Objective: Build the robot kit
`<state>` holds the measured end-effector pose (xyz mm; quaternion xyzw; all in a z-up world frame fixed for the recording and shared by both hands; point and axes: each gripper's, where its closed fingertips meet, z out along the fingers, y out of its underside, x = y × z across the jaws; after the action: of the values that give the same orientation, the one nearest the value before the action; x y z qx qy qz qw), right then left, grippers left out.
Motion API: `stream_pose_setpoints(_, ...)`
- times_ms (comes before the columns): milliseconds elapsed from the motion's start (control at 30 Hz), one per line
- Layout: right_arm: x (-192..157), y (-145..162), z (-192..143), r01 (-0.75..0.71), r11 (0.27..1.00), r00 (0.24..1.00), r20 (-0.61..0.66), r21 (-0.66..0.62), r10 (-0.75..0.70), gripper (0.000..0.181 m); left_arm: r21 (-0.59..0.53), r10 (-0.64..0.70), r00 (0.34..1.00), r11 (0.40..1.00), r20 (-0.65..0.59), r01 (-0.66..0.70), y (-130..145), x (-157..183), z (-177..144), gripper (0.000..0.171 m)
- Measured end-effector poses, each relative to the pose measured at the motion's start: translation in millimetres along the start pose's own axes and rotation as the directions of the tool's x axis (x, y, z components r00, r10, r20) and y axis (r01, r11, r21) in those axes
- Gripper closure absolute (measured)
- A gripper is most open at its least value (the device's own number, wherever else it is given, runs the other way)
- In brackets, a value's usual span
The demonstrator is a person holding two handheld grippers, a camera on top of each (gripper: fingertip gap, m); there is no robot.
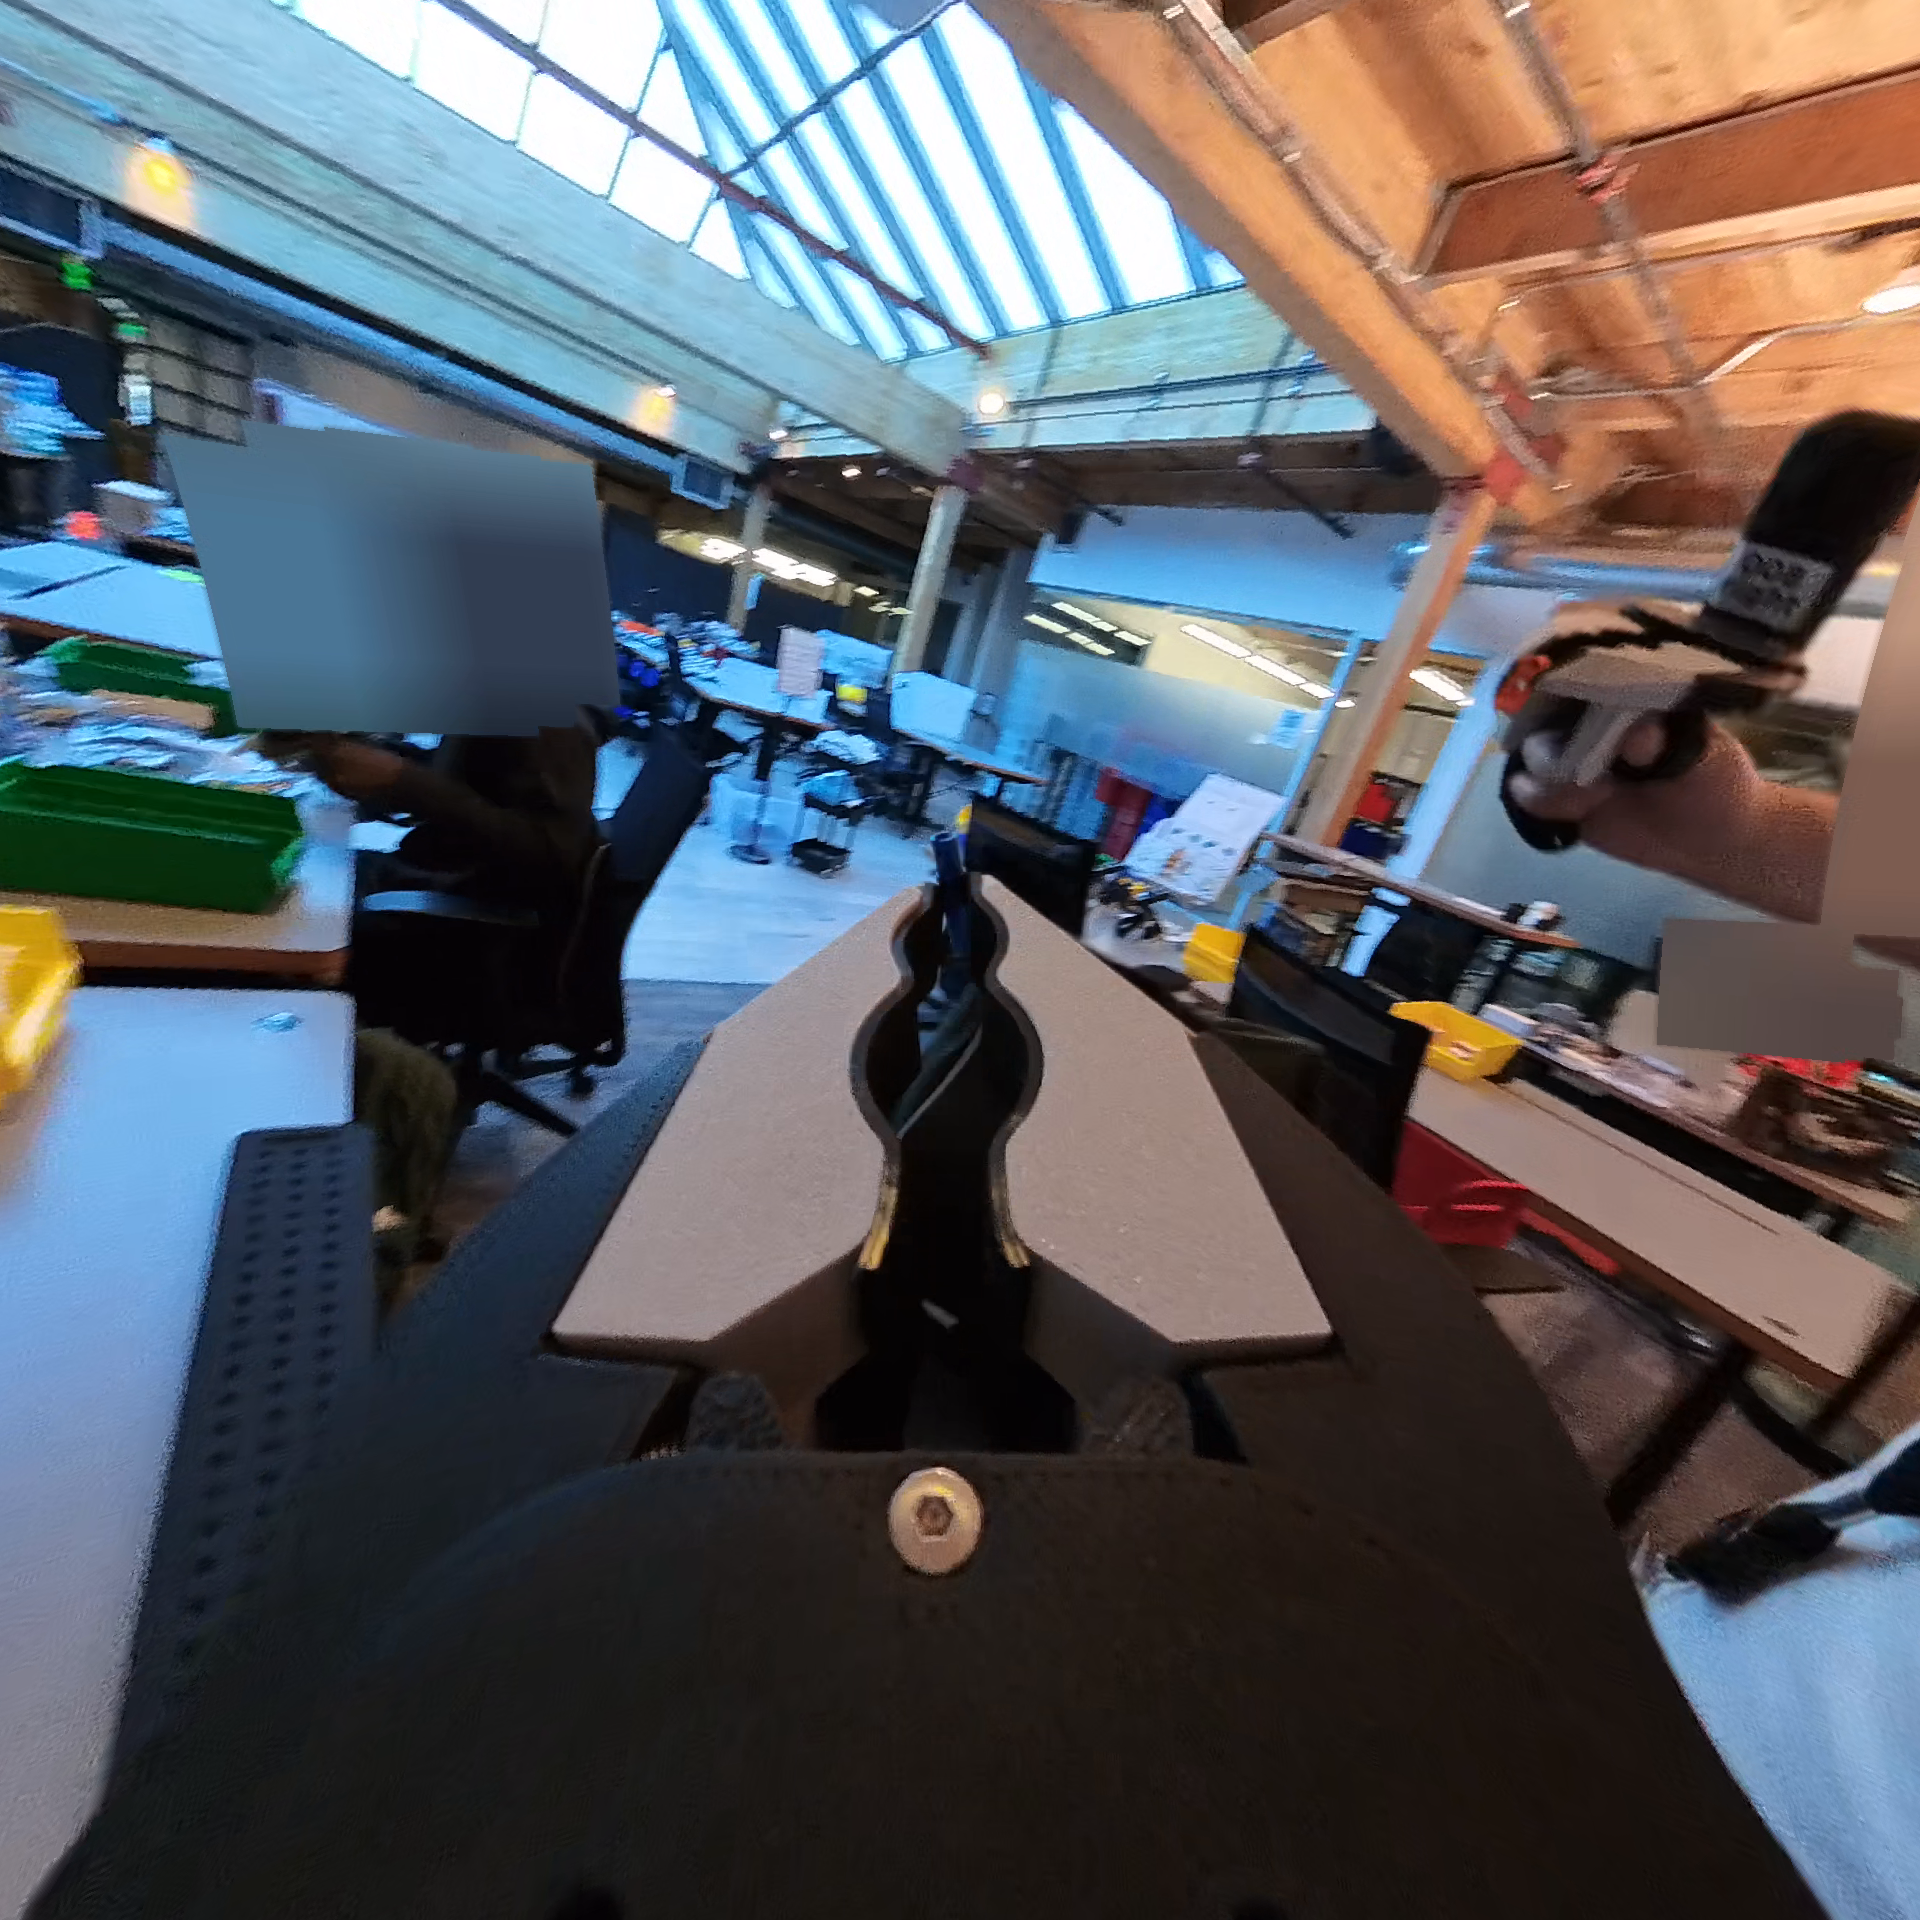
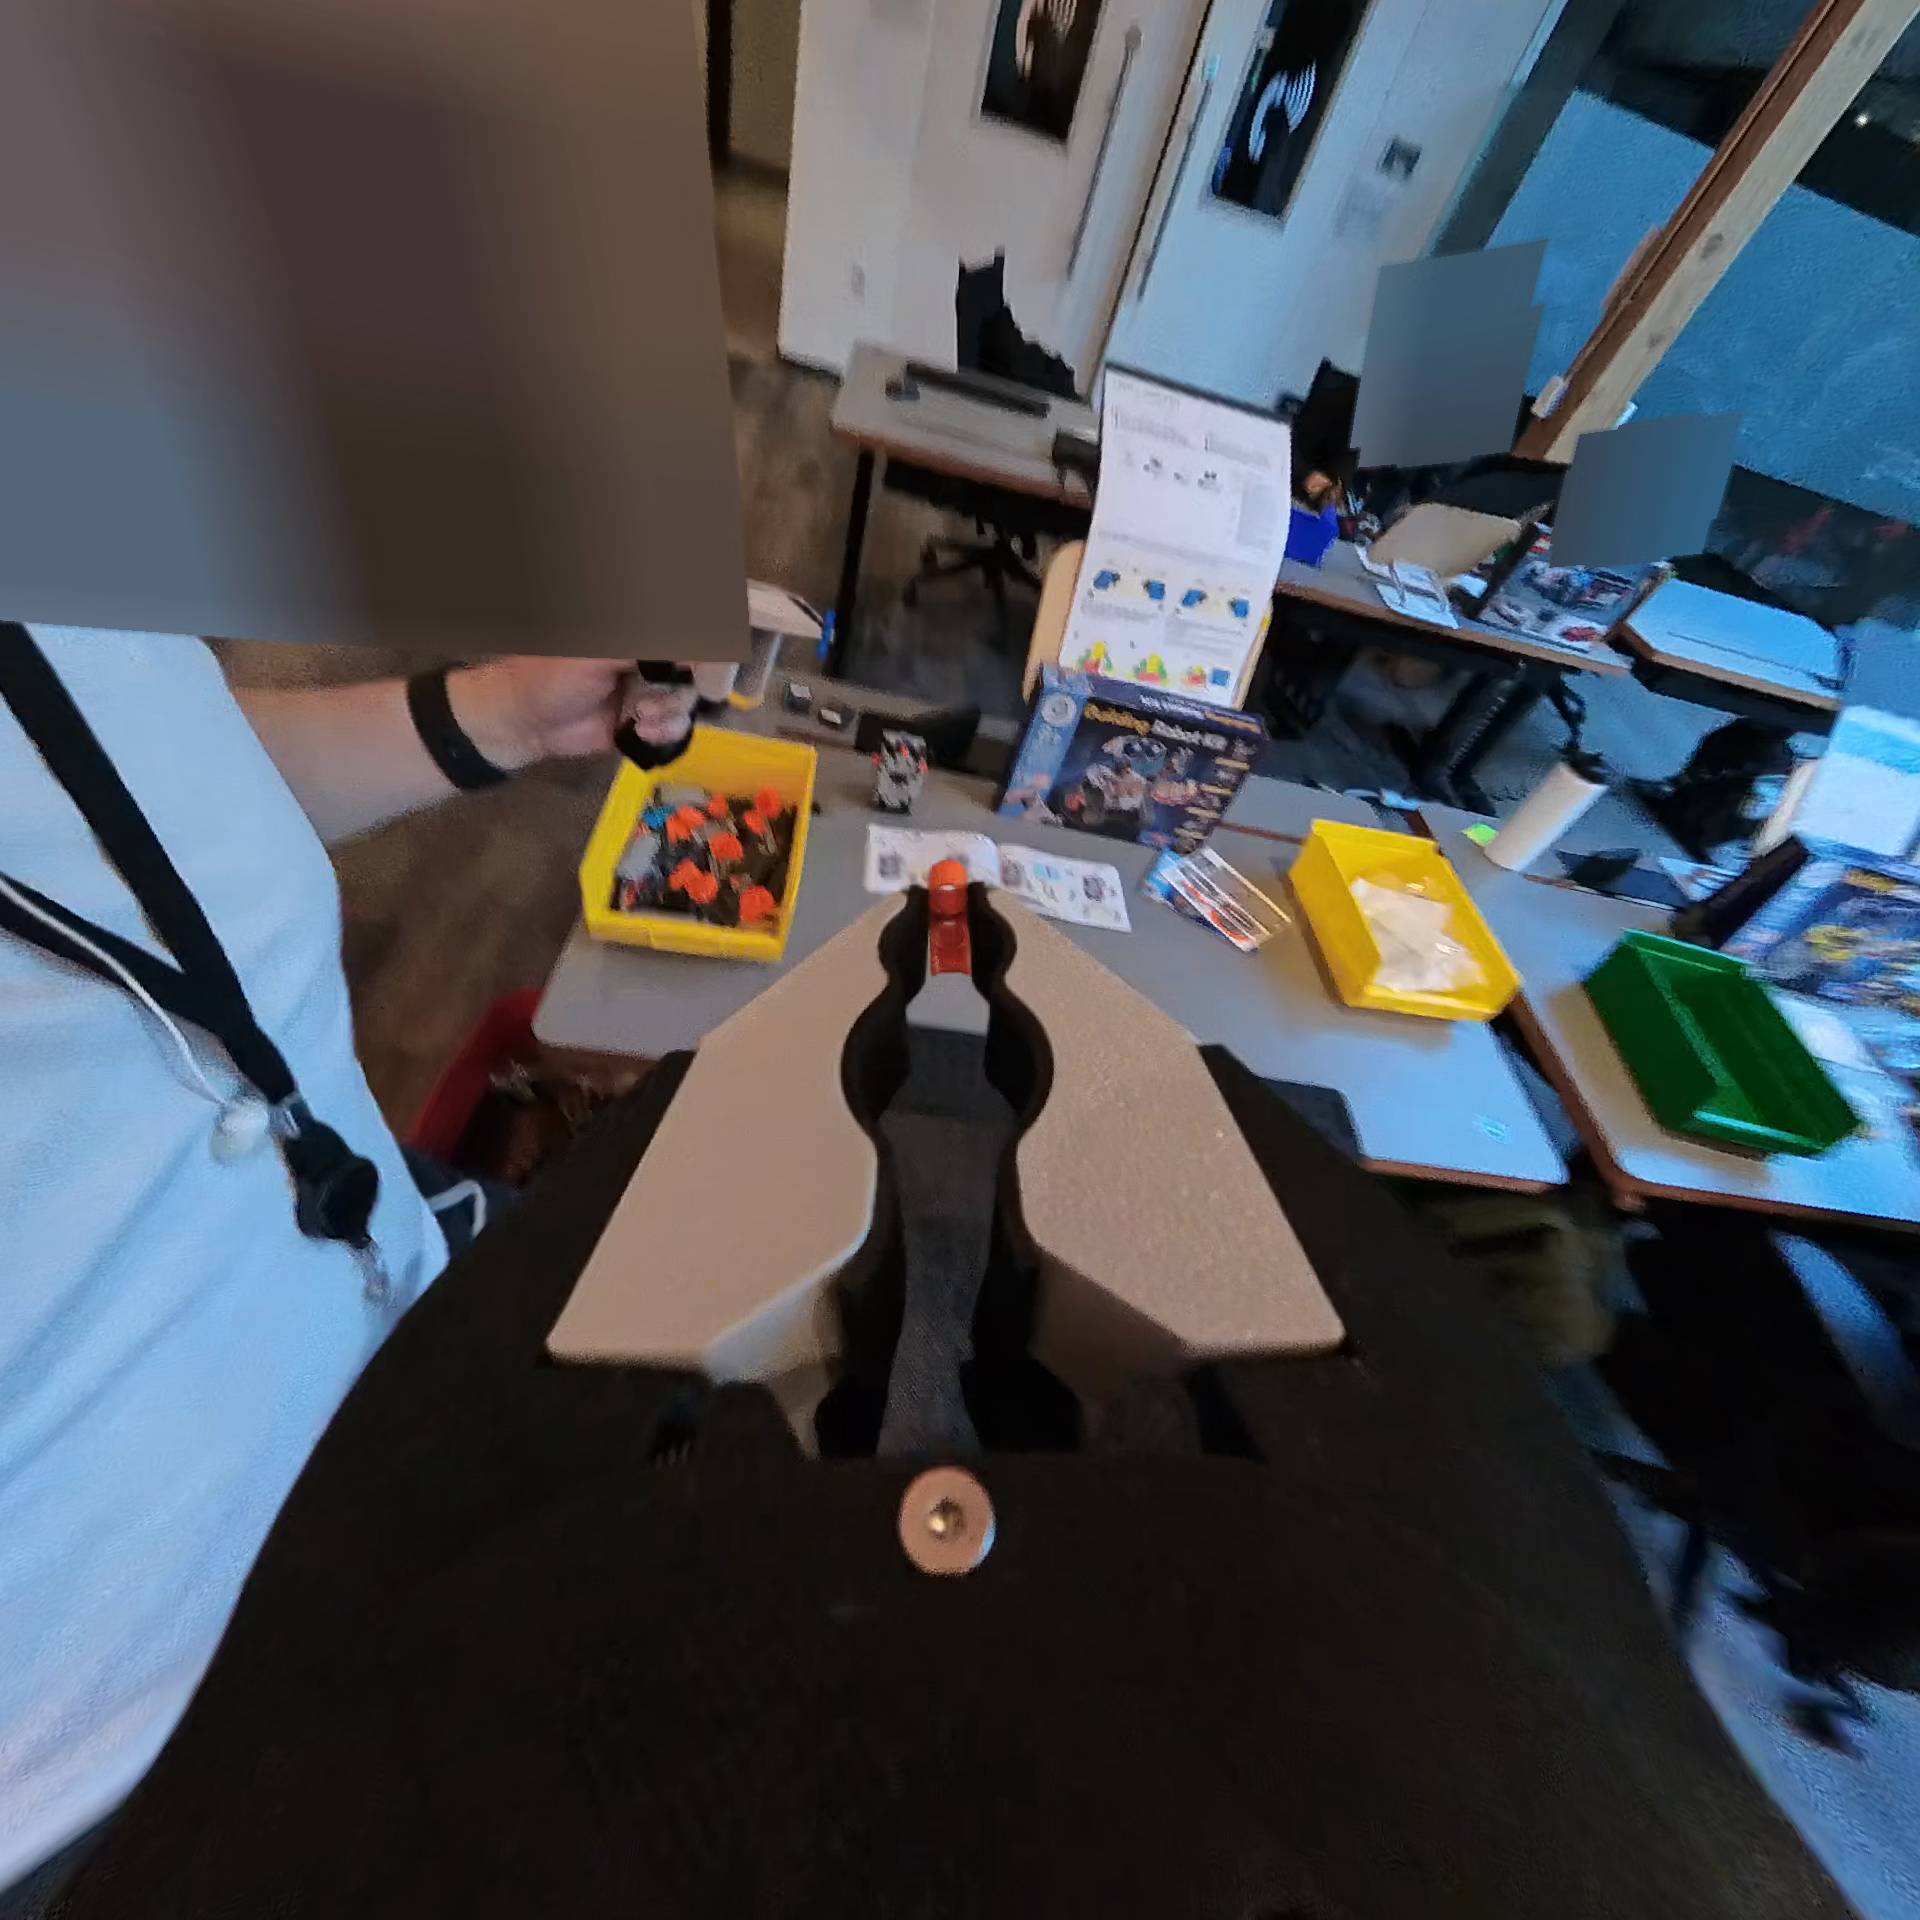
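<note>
Above the grey table (image 2: 1195, 997) with its yellow bin (image 2: 698, 935) of orange and black parts, the right claw (image 2: 948, 914) is clamped on a small orange piece (image 2: 945, 928), while the left claw (image 1: 951, 904) grips a dark blue piece (image 1: 951, 868).

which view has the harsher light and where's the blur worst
Left wrist view: the skylight is blown out, and the room's edges smear, with the green bin soft; the left gripper stays fairly sharp. Right wrist view: flat, even light, streaky blur toward the lower right corner, and the orange piece in the right gripper is slightly soft.
</note>
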<state>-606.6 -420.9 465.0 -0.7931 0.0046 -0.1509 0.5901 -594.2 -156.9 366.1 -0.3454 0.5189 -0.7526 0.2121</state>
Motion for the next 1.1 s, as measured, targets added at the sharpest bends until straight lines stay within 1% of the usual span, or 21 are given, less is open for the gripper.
stream_pose_setpoints(100,27,51,46,-0.141,0.981,0.99,0.044,0.131,0.136,0.175,-0.029,-0.005,0.995,1.0,0.098,0.008,9,-48,3,0.169)
stream_pose_setpoints(167,56,91,82,-0.234,0.954,0.972,0.042,0.188,0.231,0.175,-0.04,0.015,0.986,0.999,0.168,-0.008,7,-85,4,0.169)
stream_pose_setpoints(233,93,129,119,-0.348,0.907,0.937,0.047,0.239,0.347,0.175,-0.058,0.046,0.968,0.998,0.245,-0.032,0,-127,6,0.169)
stream_pose_setpoints(267,113,151,138,-0.377,0.895,0.924,0.032,0.237,0.381,0.175,-0.071,0.051,0.959,0.997,0.278,-0.033,-5,-148,8,0.169)
stream_pose_setpoints(333,154,194,177,-0.4,0.894,0.91,-0.033,0.202,0.414,0.175,-0.104,0.055,0.949,0.994,0.31,-0.023,-17,-182,14,0.169)
stream_pose_setpoints(433,196,237,245,-0.396,0.911,0.917,-0.005,0.118,0.4,0.175,-0.144,0.098,0.929,0.988,0.356,-0.049,-32,-223,23,0.17)
stream_pose_setpoints(500,215,262,301,-0.386,0.922,0.921,0.052,0.002,0.386,0.175,-0.118,0.076,0.925,0.992,0.372,-0.034,-39,-241,31,0.17)
stream_pose_setpoints(600,238,289,393,-0.276,0.953,0.944,0.154,-0.124,0.293,0.174,-0.085,0.025,0.915,0.996,0.402,0.01,-39,-257,39,0.171)
stream_pose_setpoints(667,246,316,459,-0.164,0.956,0.946,0.235,-0.243,0.222,0.174,-0.066,0.022,0.897,0.998,0.442,0.007,-37,-262,37,0.171)
stream_pose_setpoints(767,249,364,547,-0.021,0.915,0.91,0.372,-0.404,0.184,0.174,-0.052,0.007,0.848,0.998,0.529,0.025,-25,-275,31,0.17)
stream_pose_setpoints(867,251,407,622,0.079,0.87,0.868,0.462,-0.486,0.18,0.175,-0.005,-0.018,0.773,1.0,0.634,0.028,-18,-290,27,0.169)
stream_pose_setpoints(933,252,439,662,0.19,0.835,0.843,0.521,-0.517,0.131,0.175,0.021,-0.025,0.695,1.0,0.718,0.015,-14,-299,26,0.17)
stream_pose_setpoints(967,248,455,674,0.246,0.814,0.814,0.568,-0.527,0.122,0.175,0.031,-0.03,0.644,0.999,0.765,0.01,-11,-304,25,0.17)
stream_pose_setpoints(1000,244,467,684,0.303,0.796,0.781,0.615,-0.525,0.108,0.175,0.048,-0.043,0.596,0.999,0.802,0.007,-9,-307,26,0.17)
stream_pose_setpoints(1033,240,478,691,0.37,0.779,0.746,0.662,-0.506,0.076,0.175,0.071,-0.06,0.563,0.997,0.824,0.002,-7,-308,29,0.171)
stream_pose_setpoints(1100,237,495,698,0.49,0.741,0.675,0.738,-0.459,0.01,0.175,0.101,-0.082,0.518,0.995,0.851,-0.009,-3,-307,39,0.17)
